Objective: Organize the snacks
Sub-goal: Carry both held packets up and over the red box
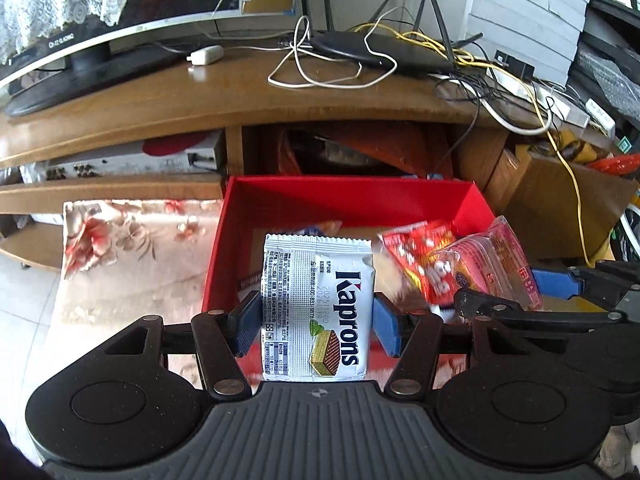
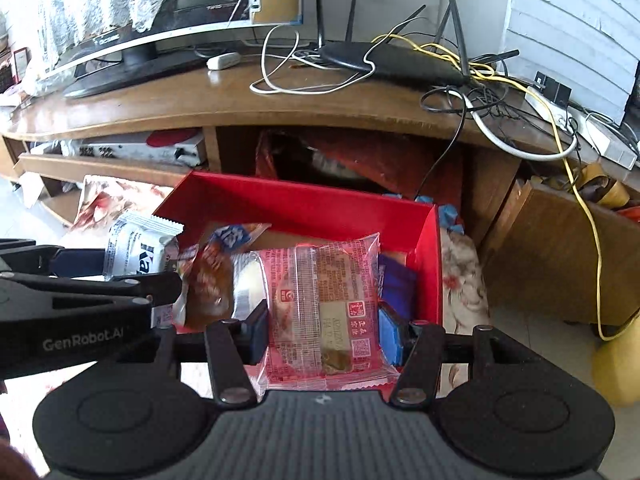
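My left gripper (image 1: pixel 316 326) is shut on a white Kaprons wafer packet (image 1: pixel 316 312), held upright over the near edge of the red box (image 1: pixel 340 200). My right gripper (image 2: pixel 326 330) is shut on a pink clear-wrapped cake packet (image 2: pixel 320 304), held over the same red box (image 2: pixel 288 204). In the left wrist view the pink packet (image 1: pixel 500 268) and a red snack bag (image 1: pixel 424 264) appear at the right. From the right wrist, the white packet (image 2: pixel 136 248) shows at the left, with a brown snack bag (image 2: pixel 212 276) and a purple packet (image 2: pixel 398 284) in the box.
The box sits on a floral cloth (image 1: pixel 128 248) in front of a wooden TV stand (image 1: pixel 240 96). On the stand are a TV (image 1: pixel 80 20), a router (image 1: pixel 380 52) and tangled cables (image 1: pixel 500 80). Cardboard boxes (image 2: pixel 560 248) stand at the right.
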Available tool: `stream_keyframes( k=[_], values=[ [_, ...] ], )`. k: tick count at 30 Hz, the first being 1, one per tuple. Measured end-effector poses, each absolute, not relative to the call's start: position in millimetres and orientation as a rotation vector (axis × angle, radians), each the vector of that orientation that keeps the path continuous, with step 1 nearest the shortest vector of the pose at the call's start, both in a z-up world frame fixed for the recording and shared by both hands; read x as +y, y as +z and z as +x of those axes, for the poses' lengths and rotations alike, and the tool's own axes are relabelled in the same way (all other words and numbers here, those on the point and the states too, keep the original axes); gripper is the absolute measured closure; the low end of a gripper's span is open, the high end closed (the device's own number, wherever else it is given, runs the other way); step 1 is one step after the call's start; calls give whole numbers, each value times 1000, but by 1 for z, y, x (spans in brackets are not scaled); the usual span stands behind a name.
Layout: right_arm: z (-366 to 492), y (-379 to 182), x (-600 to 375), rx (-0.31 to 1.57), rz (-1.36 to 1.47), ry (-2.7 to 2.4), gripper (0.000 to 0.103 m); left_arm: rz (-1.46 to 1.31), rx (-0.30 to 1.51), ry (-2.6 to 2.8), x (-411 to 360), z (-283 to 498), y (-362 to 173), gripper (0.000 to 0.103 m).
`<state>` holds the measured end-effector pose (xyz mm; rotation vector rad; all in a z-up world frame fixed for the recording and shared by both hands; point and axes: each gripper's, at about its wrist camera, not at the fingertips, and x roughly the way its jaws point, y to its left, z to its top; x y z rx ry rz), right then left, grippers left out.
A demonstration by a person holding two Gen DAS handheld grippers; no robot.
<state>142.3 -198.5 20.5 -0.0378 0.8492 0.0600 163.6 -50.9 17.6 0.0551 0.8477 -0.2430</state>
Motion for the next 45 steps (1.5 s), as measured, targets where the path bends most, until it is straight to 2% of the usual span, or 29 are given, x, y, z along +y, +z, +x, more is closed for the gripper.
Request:
stream_keyframes(
  k=[20,45],
  values=[
    [198,-12,-200,881,-65,43,58,88,890,-192,-60,217,-9,39],
    [208,-26,-196,884,-104,45,58,98,916,-166,-60,227,-22,39]
  ],
)
